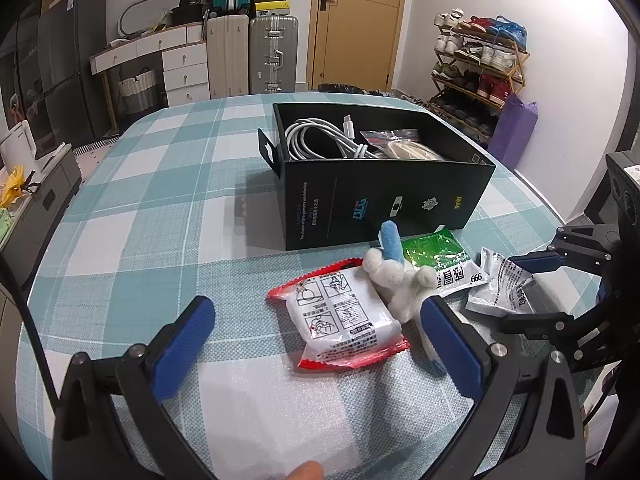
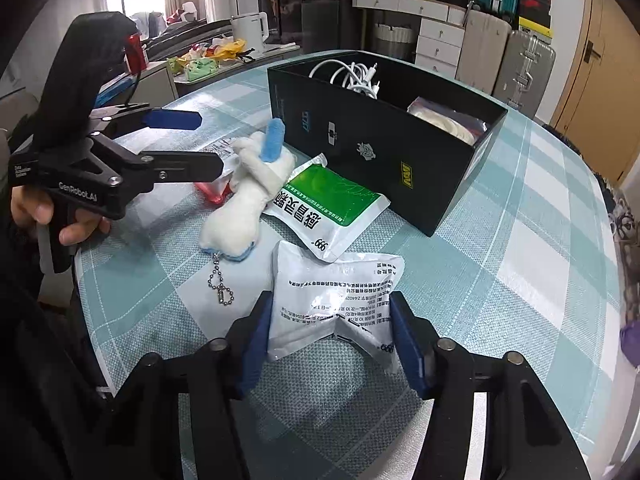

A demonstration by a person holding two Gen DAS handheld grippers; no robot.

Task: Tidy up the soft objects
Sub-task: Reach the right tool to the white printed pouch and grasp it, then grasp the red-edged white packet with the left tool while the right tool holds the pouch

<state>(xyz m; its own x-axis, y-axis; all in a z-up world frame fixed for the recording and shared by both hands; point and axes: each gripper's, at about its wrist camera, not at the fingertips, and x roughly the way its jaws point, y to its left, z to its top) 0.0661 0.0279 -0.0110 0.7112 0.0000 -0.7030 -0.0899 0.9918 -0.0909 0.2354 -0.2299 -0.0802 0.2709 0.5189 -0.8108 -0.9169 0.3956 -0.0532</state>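
Observation:
A black box (image 1: 384,196) stands on the checked tablecloth and holds white cables (image 1: 320,140) and a bagged item (image 1: 396,146). In front of it lie a red-edged white packet (image 1: 340,316), a white plush keychain with a blue ear (image 1: 396,272), a green-white sachet (image 1: 440,264) and a silver-white sachet (image 1: 500,284). My left gripper (image 1: 316,340) is open, its jaws either side of the red packet, low over the cloth. My right gripper (image 2: 332,340) is shut on the silver-white sachet (image 2: 336,292), which is crumpled between the pads. The plush (image 2: 248,192) and the green sachet (image 2: 332,208) lie just beyond.
The box (image 2: 400,152) sits right behind the items. Suitcases (image 1: 252,56), white drawers (image 1: 184,68), a door and a shoe rack (image 1: 476,68) line the far wall. A side table with a kettle (image 2: 250,32) and clutter stands past the table's edge.

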